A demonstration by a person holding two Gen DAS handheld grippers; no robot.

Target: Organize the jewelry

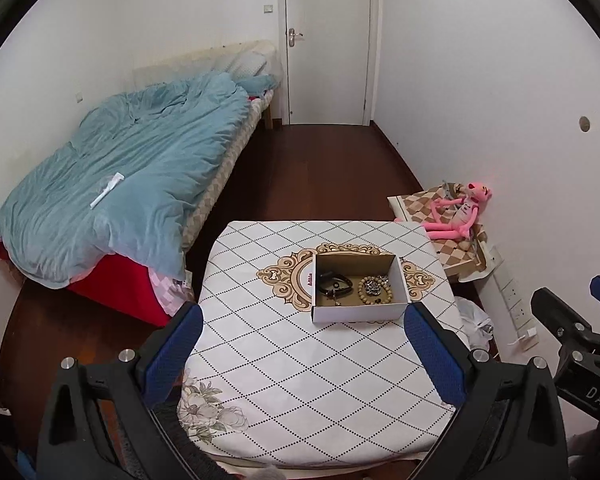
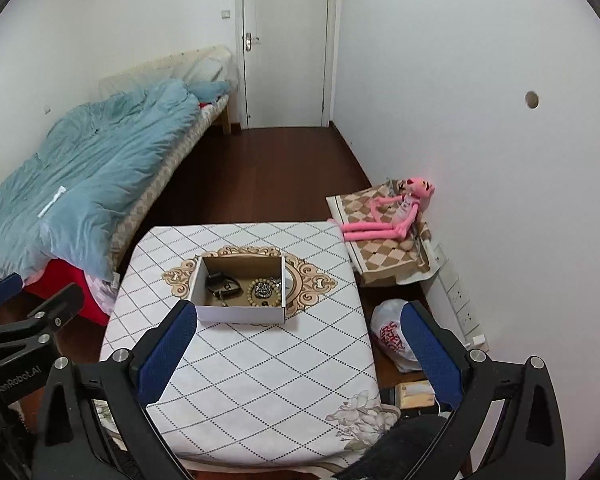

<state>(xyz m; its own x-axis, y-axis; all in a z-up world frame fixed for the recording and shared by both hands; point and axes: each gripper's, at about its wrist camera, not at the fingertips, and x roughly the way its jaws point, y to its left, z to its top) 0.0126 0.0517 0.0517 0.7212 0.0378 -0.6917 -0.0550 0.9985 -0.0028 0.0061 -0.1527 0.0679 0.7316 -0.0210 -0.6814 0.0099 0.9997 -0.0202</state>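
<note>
The box (image 1: 360, 286) sits near the tabletop's (image 1: 300, 380) far edge, holding the jewelry (image 1: 374, 288) together; both claws, left (image 1: 303, 354) and right (image 2: 300, 354), hang wide and empty over the near edge, seemingly poised to reach in.

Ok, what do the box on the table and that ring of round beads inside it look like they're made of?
The box looks like cardboard: matte white outside, plain brown inside, with thin folded walls. The bead bracelet looks like wood or a similar matte material: pale tan round beads without much shine, though too small to be sure. Both the left gripper and right gripper hang open, away from the box.
</note>
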